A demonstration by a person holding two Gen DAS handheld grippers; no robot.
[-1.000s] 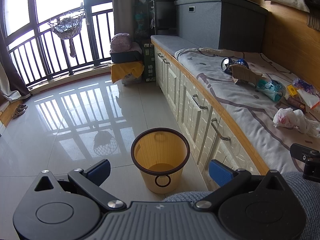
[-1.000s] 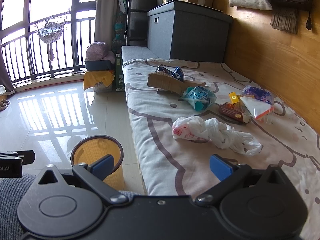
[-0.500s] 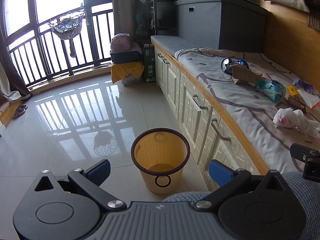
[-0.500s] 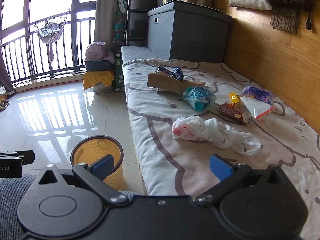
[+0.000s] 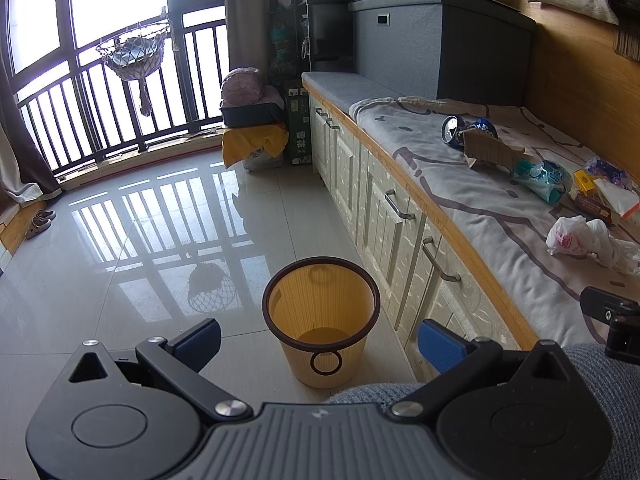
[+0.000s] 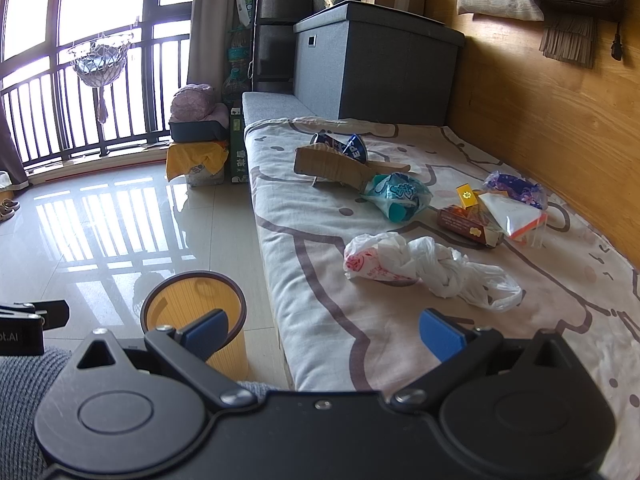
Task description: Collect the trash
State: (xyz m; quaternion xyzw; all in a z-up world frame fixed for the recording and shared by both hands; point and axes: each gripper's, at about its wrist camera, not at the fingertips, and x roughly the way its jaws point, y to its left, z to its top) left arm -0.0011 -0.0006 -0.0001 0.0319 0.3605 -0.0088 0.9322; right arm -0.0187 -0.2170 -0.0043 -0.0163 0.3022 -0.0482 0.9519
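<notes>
Right now both tools are hanging released and gripping nothing: the left tool (image 5: pixel 318 340) is hovering over the tiled floor (image 5: pixel 140 240) with its blue fingertips (image 5: pixel 440 346) spread wide, and the yellow waste bin (image 5: pixel 320 320) is standing upright between them in that view, just beside the white cabinet fronts (image 5: pixel 384 216). The right tool (image 6: pixel 322 334) is likewise hovering with its jaws spread, facing the cushioned surface (image 6: pixel 320 292) covered by a cartoon-print sheet. The trash is lying on that sheet, well apart from the bin: a crumpled white plastic bag (image 6: pixel 420 270) is sitting nearest the right tool, a brown snack wrapper (image 6: pixel 468 226) and a clear packet with white tissue (image 6: pixel 510 214) are lying beyond it, a small yellow box (image 6: pixel 467 196) is standing beside them, and a purple packet (image 6: pixel 514 188) is lying near the wooden wall (image 6: pixel 560 120). Farther back, a teal bag (image 6: pixel 398 196) is touching a piece of torn cardboard (image 6: pixel 332 166), which is leaning against a crushed blue can (image 6: pixel 346 146). A grey storage box (image 6: pixel 376 68) is standing at the far end
</notes>
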